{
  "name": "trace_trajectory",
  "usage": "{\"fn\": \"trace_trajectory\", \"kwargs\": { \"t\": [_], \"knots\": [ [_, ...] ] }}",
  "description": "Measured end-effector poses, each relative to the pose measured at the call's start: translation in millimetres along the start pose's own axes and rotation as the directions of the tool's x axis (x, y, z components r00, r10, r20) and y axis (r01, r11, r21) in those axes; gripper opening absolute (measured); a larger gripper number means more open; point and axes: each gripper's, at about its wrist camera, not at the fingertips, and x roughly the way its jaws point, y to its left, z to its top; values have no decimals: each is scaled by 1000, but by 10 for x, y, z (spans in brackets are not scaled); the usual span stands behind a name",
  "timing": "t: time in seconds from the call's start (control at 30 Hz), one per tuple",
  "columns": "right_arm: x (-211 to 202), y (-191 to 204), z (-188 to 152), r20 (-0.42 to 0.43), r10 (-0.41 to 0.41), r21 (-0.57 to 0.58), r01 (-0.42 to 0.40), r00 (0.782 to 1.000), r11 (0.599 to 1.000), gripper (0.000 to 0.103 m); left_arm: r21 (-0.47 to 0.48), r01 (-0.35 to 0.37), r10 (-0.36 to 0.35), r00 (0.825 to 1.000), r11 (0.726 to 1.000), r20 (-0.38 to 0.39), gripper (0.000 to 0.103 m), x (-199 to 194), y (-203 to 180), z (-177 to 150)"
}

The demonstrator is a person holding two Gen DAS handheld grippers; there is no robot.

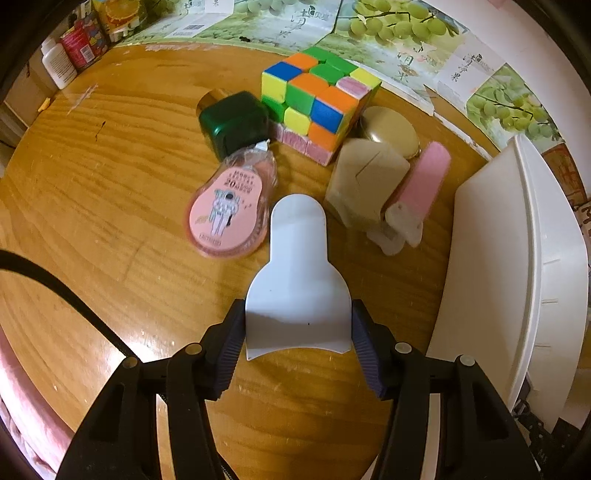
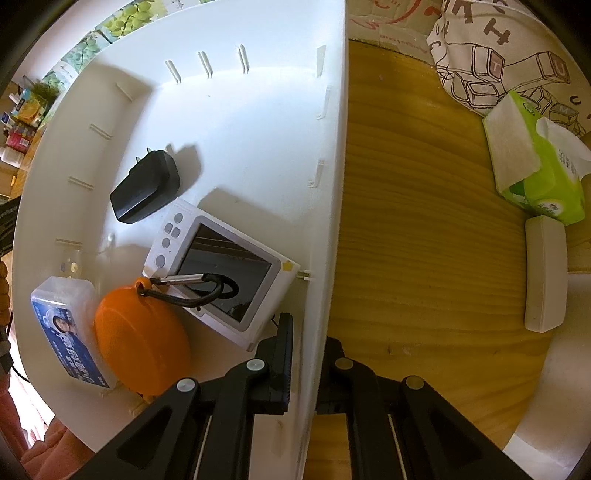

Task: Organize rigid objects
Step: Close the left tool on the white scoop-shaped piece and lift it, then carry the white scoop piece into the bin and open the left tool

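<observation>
My left gripper [image 1: 298,339] is shut on a white flat scoop-shaped piece [image 1: 297,280], its pads pressing the wide end above the wooden table [image 1: 92,184]. Beyond it lie a pink correction-tape dispenser [image 1: 229,210], a dark green box [image 1: 234,122], a colour cube [image 1: 317,99], a beige folded piece [image 1: 365,181], a gold oval [image 1: 391,131] and a pink file-like tool [image 1: 421,188]. The white bin [image 1: 517,280] stands at the right. My right gripper [image 2: 306,369] is shut on the bin's wall [image 2: 325,184]. Inside the bin lie a black charger [image 2: 146,188], a white screen device [image 2: 225,273], an orange round case [image 2: 140,339] and a clear box [image 2: 70,325].
Printed grape cartons [image 1: 399,22] and bottles [image 1: 74,48] line the table's far edge. Right of the bin are a green tissue pack [image 2: 539,162], a white oblong case [image 2: 545,273] and a printed cloth bag [image 2: 491,48]. A black cable [image 1: 66,295] crosses the near left.
</observation>
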Motion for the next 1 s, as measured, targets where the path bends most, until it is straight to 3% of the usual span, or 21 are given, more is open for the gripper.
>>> {"fn": "trace_trajectory", "kwargs": {
  "t": [0.3, 0.7, 1.0],
  "knots": [
    [-84, 17, -107, 24, 13, -4, -13, 1000, 1000, 9, -7, 30, -30, 999, 1000, -12, 59, -93, 33, -227],
    [-198, 12, -171, 47, 19, -28, -18, 999, 999, 9, -13, 74, -73, 995, 997, 61, 59, -524, 165, -555],
    [-308, 2, -254, 70, 34, -26, -33, 997, 999, 9, 26, 87, -90, 988, 996, 129, 59, -854, 78, -568]
  ]
}}
